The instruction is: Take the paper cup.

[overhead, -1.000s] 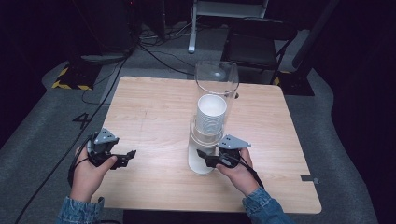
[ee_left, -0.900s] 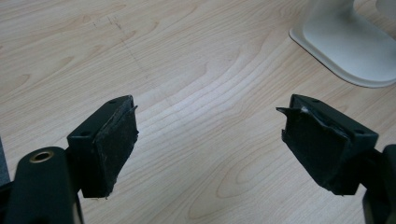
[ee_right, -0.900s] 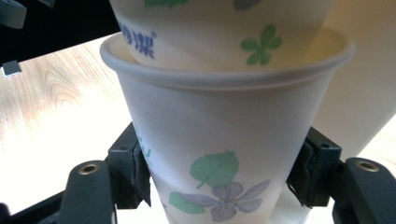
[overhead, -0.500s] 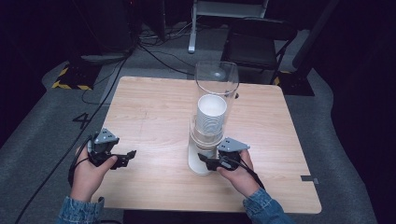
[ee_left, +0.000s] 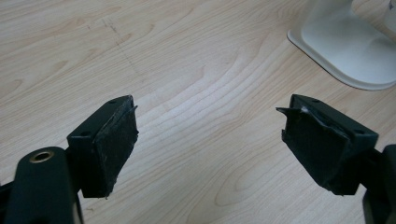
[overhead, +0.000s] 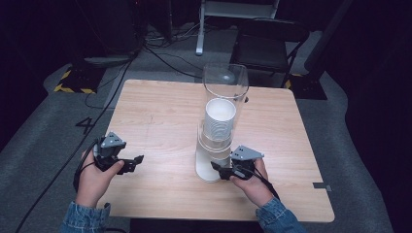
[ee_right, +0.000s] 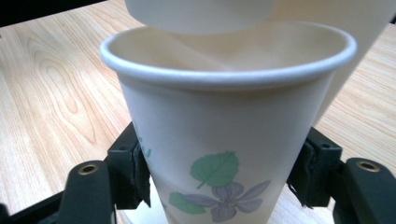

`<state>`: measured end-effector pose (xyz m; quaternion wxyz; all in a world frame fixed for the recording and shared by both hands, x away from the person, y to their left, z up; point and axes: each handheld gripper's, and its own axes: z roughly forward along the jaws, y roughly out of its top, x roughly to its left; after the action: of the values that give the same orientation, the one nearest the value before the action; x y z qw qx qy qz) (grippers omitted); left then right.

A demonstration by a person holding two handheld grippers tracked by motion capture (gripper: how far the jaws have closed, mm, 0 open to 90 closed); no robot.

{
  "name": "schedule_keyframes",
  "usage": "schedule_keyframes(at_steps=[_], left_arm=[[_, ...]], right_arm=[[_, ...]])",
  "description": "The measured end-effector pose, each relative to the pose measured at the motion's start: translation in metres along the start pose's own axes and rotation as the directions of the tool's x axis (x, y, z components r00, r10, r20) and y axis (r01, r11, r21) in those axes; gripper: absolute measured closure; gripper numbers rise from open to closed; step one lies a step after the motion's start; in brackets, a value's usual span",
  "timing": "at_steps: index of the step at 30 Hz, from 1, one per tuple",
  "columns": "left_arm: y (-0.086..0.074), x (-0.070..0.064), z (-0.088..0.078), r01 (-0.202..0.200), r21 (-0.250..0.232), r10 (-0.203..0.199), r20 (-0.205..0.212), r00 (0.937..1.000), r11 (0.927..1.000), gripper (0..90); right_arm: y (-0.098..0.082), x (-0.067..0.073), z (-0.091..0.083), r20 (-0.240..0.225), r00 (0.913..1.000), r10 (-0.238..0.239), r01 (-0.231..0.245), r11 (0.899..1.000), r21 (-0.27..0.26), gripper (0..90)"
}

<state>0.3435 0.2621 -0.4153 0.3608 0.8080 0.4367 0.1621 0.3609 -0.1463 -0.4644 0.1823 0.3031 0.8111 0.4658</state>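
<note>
In the high view, a clear cup dispenser (overhead: 216,141) stands on its white base near the middle of the tabletop (overhead: 160,111), a stack of paper cups (overhead: 219,119) inside its tube. The right gripper (overhead: 219,170) sits at the foot of the dispenser, under the stack, while the left gripper (overhead: 132,161) rests well apart over bare wood at the left.

In the left gripper view, that gripper's jaws stand wide with nothing between them; the dispenser's white base (ee_left: 348,44) lies off at the upper right.

In the right gripper view, the jaws are clenched on the lower wall of a flower-printed paper cup (ee_right: 224,135), one pad on each side, with the next cup's bottom (ee_right: 201,14) just above its rim.

The step in hand looks like drawing the lowest cup out of the dispenser. The next move probably calls for a straight downward pull with a gentle grip, so the thin wall does not buckle, then a sideways exit clear of the base.
</note>
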Motion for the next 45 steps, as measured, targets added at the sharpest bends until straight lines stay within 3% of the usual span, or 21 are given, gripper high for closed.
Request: schedule_keyframes(at_steps=[14, 21, 26, 33, 41, 45], left_arm=[[0.012, -0.003, 0.013, -0.039, 0.009, 0.039, 0.022, 0.999, 0.9992, 17.5], [0.013, -0.004, 0.014, -0.032, -0.001, 0.032, 0.028, 0.9991, 0.9995, 17.3], [0.012, -0.004, 0.013, -0.027, -0.022, 0.028, 0.031, 0.9991, 0.9994, 16.7], [0.009, -0.005, 0.013, -0.035, -0.013, 0.035, 0.021, 0.9992, 0.9993, 16.8], [0.004, -0.003, 0.008, -0.031, 0.005, 0.031, 0.009, 0.9995, 0.9995, 17.0], [-0.002, -0.002, 0.004, -0.015, 0.01, 0.015, 0.001, 0.9999, 0.9998, 17.1]], right_arm=[[-0.01, -0.013, -0.018, 0.081, 0.9964, 0.022, -0.024, 1.0, 0.02, 33.6], [-0.008, -0.023, -0.029, 0.112, 0.9926, 0.047, -0.047, 0.999, -0.007, 33.6], [-0.005, -0.036, -0.039, 0.153, 0.9842, 0.089, -0.083, 0.996, -0.043, 33.7], [0.0, -0.057, -0.054, 0.17, 0.9708, 0.169, -0.153, 0.983, -0.099, 33.6], [0.001, -0.081, -0.063, 0.224, 0.9592, 0.172, -0.149, 0.982, -0.114, 33.3], [0.002, -0.094, -0.065, 0.244, 0.9483, 0.203, -0.183, 0.978, -0.105, 33.4]])
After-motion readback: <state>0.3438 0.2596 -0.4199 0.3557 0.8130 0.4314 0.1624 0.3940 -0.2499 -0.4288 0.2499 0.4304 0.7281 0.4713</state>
